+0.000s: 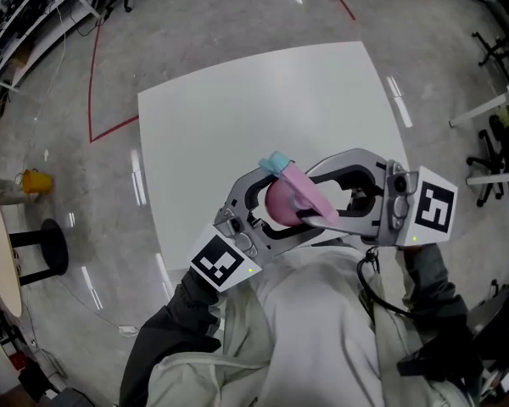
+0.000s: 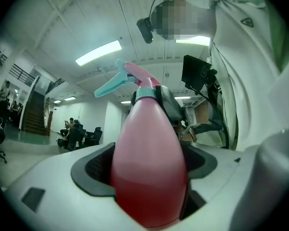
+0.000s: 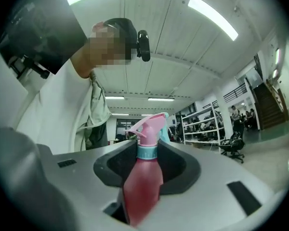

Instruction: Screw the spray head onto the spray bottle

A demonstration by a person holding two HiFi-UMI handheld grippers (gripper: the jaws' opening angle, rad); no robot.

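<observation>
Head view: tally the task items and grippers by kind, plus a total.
pink plastic spray bottle: 1
pink spray head with teal trigger: 1
grey two-jaw grippers with marker cubes: 2 (left gripper, right gripper)
Total: 4

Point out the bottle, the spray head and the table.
bottle (image 2: 149,172): left gripper view, pink body.
spray head (image 3: 149,131): right gripper view, pink top.
table (image 1: 263,108): head view, bare top.

Left gripper (image 1: 282,203) and right gripper (image 1: 322,195): light grey shells, black inner liners, white marker cubes (image 1: 220,261) printed with black squares. Dark grey sleeves (image 1: 165,346); cream jacket (image 1: 314,329); black cable (image 1: 369,287).
</observation>
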